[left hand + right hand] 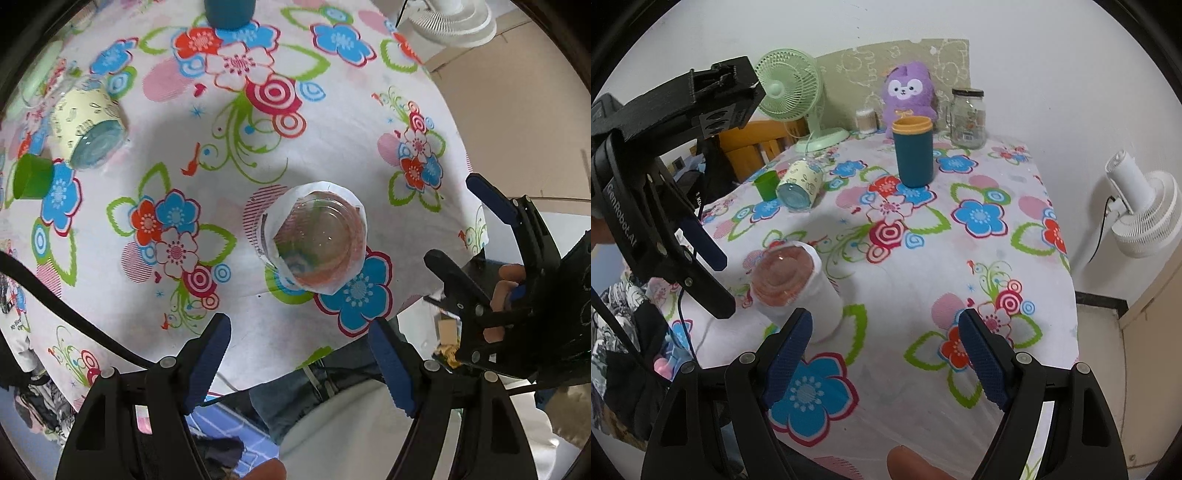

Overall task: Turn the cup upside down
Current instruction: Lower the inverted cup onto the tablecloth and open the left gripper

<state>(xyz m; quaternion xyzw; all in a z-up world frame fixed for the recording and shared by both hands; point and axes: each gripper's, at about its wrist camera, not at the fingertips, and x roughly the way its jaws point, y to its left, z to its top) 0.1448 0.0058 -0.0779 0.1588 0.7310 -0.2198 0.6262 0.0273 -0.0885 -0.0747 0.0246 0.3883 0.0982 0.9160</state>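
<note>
A clear cup with a white paper sleeve [317, 242] stands on the flowered tablecloth [240, 155] near the table's front edge; the left wrist view looks straight down onto it. It also shows in the right wrist view [798, 291], to the left. I cannot tell which end is up. My left gripper [299, 363] is open and empty, hovering above and just short of the cup. My right gripper [886, 354] is open and empty, low over the cloth to the right of the cup. It shows in the left view [458, 225] off the table's corner.
A yellow-patterned cup [799, 182] lies on its side beside a small green cup [766, 185]. A dark teal tumbler [913, 151] stands further back. A glass jar [967, 118], purple plush toy [908, 92] and green fan [792, 96] line the back. A white fan [1141, 210] stands right of the table.
</note>
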